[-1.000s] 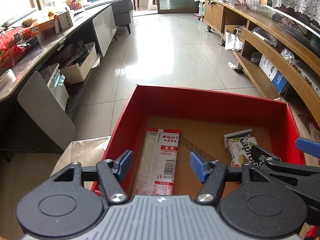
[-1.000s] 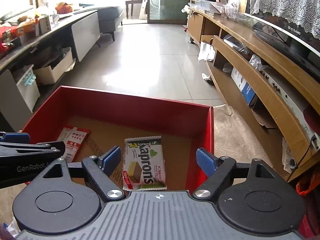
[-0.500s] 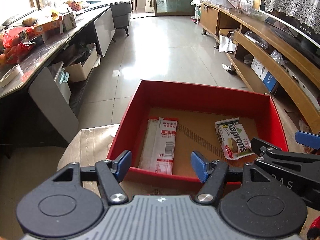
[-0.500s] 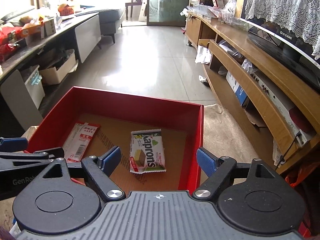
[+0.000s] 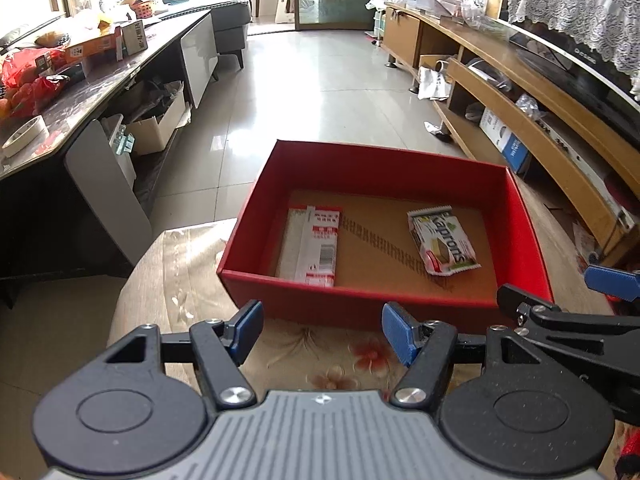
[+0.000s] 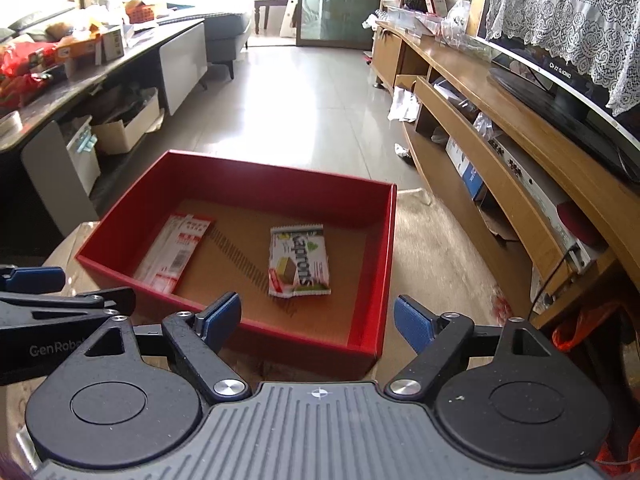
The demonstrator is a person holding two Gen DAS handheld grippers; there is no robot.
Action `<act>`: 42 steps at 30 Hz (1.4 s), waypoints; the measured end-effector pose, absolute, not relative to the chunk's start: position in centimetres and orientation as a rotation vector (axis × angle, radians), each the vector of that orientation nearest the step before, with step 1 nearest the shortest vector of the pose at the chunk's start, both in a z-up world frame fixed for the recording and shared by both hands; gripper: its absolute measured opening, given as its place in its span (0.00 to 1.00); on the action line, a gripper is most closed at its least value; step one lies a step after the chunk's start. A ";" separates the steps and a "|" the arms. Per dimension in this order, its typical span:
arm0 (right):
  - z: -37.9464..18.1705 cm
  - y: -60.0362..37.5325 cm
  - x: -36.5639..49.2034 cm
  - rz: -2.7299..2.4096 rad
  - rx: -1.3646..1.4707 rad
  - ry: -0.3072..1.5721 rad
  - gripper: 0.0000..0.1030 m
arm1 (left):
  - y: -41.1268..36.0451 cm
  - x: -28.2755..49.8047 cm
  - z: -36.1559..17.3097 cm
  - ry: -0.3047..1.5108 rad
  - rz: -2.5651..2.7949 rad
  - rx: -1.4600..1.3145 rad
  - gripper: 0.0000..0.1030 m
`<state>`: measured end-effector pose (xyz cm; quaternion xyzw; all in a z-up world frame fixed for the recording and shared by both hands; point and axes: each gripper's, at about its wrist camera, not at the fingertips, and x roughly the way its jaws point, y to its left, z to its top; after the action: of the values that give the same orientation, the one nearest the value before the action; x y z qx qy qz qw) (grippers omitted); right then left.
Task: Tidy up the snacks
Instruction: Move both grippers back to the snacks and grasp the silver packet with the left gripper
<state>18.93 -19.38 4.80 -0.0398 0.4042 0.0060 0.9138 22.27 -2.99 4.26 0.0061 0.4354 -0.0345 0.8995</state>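
Red box (image 5: 360, 304), shallow cardboard, rectangular, brown corrugated floor, sits on a table with floral cloth (image 5: 320, 344). Long white-and-red packet (image 5: 310, 244) lies flat against the box's left wall, long axis running from the near wall toward the far wall. Kaprons wafer packet (image 5: 442, 240), glossy, crimped ends, lies flat in the box's right half, long axis also near-to-far, slightly skewed. Packets well apart. Left gripper (image 5: 322, 332) hangs short of the box's near wall, jaws spread, nothing between the blue ribbed pads. Right gripper (image 6: 318, 318) over the box's near right corner, jaws spread wide, empty, touching nothing.
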 end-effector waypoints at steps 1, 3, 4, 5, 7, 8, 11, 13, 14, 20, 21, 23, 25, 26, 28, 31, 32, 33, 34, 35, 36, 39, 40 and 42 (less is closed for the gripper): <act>4.7 -19.3 18.5 0.014 -0.084 0.836 0.86 | -2.9 21.9 4.3 0.901 -0.073 0.014 0.61; 4.7 -19.2 17.7 0.015 -0.085 0.840 0.86 | -2.9 21.1 4.2 0.901 -0.076 0.020 0.61; 4.7 -19.1 17.4 0.015 -0.085 0.843 0.86 | -2.8 20.7 4.2 0.903 -0.077 0.020 0.61; 4.7 -19.1 17.0 0.017 -0.083 0.844 0.86 | -2.8 20.4 4.2 0.905 -0.079 0.019 0.61; 4.8 -19.0 16.3 0.017 -0.080 0.845 0.86 | -2.5 19.7 4.2 0.911 -0.089 0.016 0.61; 4.8 -18.9 16.0 0.019 -0.076 0.849 0.86 | -2.4 19.3 4.2 0.912 -0.093 0.016 0.61; 4.7 -18.8 14.8 0.033 -0.067 0.861 0.86 | -1.9 17.8 4.1 0.915 -0.110 0.031 0.61; 4.6 -18.4 13.8 0.042 -0.076 0.868 0.86 | -1.7 16.8 3.9 0.921 -0.126 0.049 0.61; 4.5 -18.3 13.3 0.047 -0.082 0.873 0.86 | -1.6 16.4 3.8 0.926 -0.132 0.057 0.61; 3.3 -16.9 10.9 0.061 -0.104 0.927 0.86 | -0.5 14.2 2.5 0.991 -0.162 0.083 0.60; 3.1 -16.7 10.6 0.066 -0.100 0.936 0.86 | -0.3 13.9 2.3 0.995 -0.163 0.087 0.60; 2.9 -16.2 10.0 0.079 -0.093 0.953 0.86 | 0.2 13.4 2.1 0.999 -0.166 0.095 0.60; 2.9 -15.6 9.6 0.089 -0.099 0.956 0.86 | 0.8 13.0 1.9 1.004 -0.166 0.087 0.60; 2.9 -15.3 9.5 0.093 -0.103 0.956 0.86 | 1.1 12.8 1.7 1.009 -0.166 0.082 0.60; 2.9 -14.7 9.1 0.103 -0.110 0.958 0.86 | 1.8 12.6 1.4 1.021 -0.167 0.069 0.60; 2.6 -14.0 8.6 0.106 -0.108 0.966 0.86 | 2.4 12.4 1.0 1.040 -0.179 0.076 0.60; 2.5 -13.9 8.5 0.106 -0.102 0.970 0.86 | 2.6 12.4 0.9 1.043 -0.183 0.079 0.60; 2.4 -13.8 8.4 0.106 -0.093 0.975 0.86 | 2.8 12.3 0.8 1.046 -0.188 0.077 0.60; 2.3 -13.6 8.3 0.107 -0.080 0.983 0.86 | 3.2 12.3 0.8 1.049 -0.189 0.073 0.60; 2.2 -13.4 8.4 0.107 -0.068 0.993 0.86 | 3.5 12.4 0.7 1.052 -0.185 0.068 0.60; 2.1 -13.1 8.6 0.109 -0.060 1.001 0.86 | 4.0 12.5 0.6 1.056 -0.182 0.063 0.60; 1.8 -11.8 9.1 0.112 -0.069 1.007 0.86 | 5.1 13.2 0.1 1.075 -0.173 0.054 0.60; 1.7 -11.5 9.3 0.118 -0.071 1.011 0.86 | 5.4 13.5 -0.1 1.079 -0.171 0.058 0.60; 1.6 -11.1 9.7 0.128 -0.065 1.019 0.86 | 5.8 14.1 -0.6 1.088 -0.173 0.048 0.60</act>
<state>9.75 -11.08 1.60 -0.0310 0.4871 0.0612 0.8706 14.10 5.75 -0.57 0.0229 0.5167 -0.0824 0.8519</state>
